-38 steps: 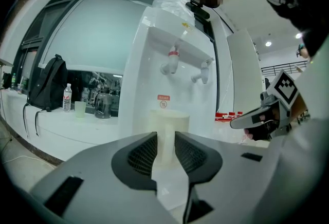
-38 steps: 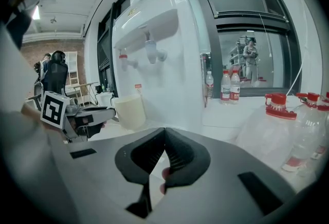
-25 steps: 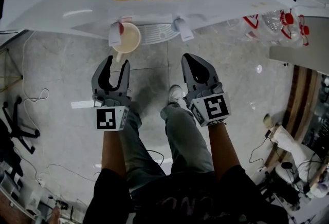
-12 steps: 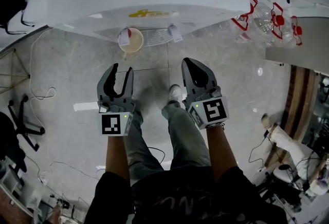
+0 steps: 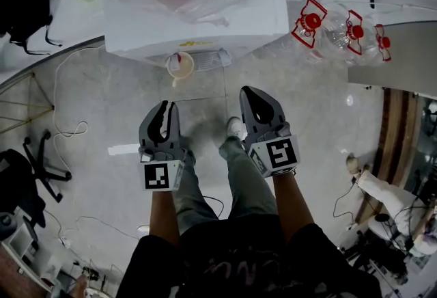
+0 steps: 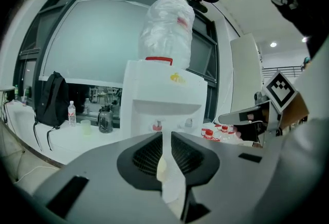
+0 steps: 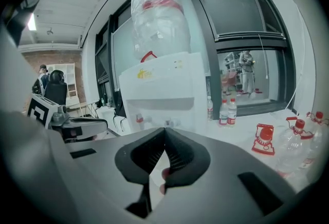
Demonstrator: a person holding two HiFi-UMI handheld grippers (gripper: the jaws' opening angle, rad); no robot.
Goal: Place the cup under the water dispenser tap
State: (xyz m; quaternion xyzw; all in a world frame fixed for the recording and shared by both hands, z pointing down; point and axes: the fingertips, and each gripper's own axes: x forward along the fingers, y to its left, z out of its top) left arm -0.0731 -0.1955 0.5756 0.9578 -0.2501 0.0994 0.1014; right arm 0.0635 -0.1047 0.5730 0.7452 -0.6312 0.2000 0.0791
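head view showed the cup [image 5: 180, 65] sitting under the red tap [image 5: 178, 57] of the white water dispenser [image 5: 205, 23], well apart from both grippers. the left gripper [image 5: 165, 109] hung in front of the dispenser, and in the left gripper view its 2 jaws were closing to a narrow slit with nothing between them. the right gripper [image 5: 249, 93], beside it, had its jaws together at the tips, holding nothing. empty water bottles [image 5: 341, 26] lay to the dispenser's right.
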